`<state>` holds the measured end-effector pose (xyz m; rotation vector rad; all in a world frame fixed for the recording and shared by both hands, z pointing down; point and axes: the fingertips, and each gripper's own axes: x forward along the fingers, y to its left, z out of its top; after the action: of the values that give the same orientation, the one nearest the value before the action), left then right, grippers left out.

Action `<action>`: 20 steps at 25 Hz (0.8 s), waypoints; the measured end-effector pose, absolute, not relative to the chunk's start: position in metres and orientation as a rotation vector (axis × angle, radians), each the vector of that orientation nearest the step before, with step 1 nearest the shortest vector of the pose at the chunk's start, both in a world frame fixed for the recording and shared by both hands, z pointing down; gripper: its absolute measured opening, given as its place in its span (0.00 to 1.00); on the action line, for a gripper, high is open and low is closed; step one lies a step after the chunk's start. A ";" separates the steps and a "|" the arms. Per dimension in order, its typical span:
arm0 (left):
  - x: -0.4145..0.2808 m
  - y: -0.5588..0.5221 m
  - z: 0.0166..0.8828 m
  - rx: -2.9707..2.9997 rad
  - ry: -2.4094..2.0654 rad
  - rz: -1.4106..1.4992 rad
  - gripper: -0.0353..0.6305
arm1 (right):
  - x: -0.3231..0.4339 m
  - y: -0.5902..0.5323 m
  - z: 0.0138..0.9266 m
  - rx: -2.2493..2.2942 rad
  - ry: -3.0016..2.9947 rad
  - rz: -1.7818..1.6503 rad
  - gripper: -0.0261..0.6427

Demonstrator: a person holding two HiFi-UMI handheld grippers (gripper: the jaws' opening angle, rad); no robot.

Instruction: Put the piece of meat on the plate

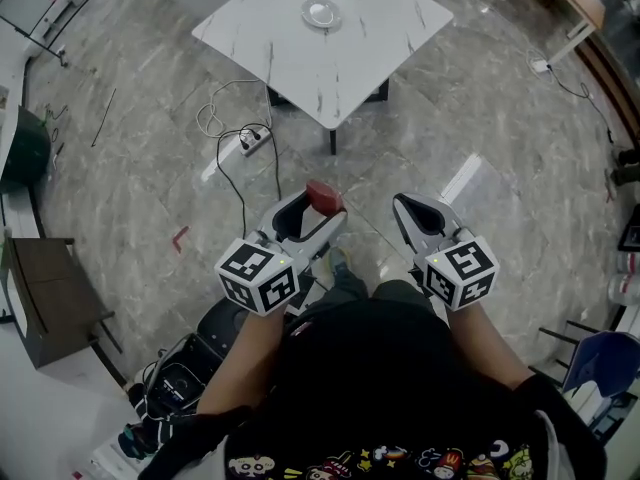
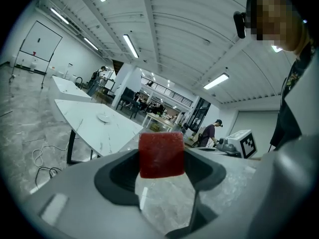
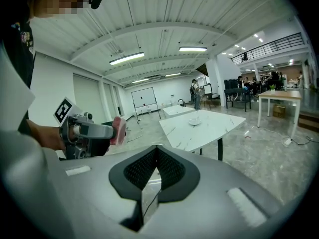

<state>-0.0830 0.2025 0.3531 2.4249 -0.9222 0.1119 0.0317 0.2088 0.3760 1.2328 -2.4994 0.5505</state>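
the left gripper [image 1: 320, 214] is pinching a dark red, squarish piece of meat [image 2: 161, 155] by its sides at the jaw tips, holding it in the air, well apart from the small white round plate [image 1: 321, 13] on the white marble-look table [image 1: 290, 58]. the right gripper [image 3: 157, 159] is hanging empty, jaws together. the meat is looking light, soft, maybe slick — a mid-body pinch is suiting it, firm without crushing.

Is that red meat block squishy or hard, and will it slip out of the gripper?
Probably firm: the meat keeps its square edges while the left gripper squeezes it. Likely light too, since it is held just at the jaw tips and doesn't sag. Its surface looks matte and grainy, so it probably won't slip easily.
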 end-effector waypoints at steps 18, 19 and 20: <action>-0.081 0.149 0.351 2.417 -0.939 0.140 0.47 | 0.023 0.140 0.383 1.204 -2.520 0.573 0.08; -0.079 0.145 0.352 2.413 -0.946 0.142 0.47 | 0.025 0.135 0.384 1.195 -2.523 0.576 0.08; -0.078 0.141 0.352 2.408 -0.954 0.143 0.47 | 0.026 0.131 0.385 1.186 -2.526 0.581 0.08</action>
<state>-0.0775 0.1415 0.3520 2.4078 -0.9538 0.1435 0.0263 0.1305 0.3853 1.1864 -2.5262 0.5814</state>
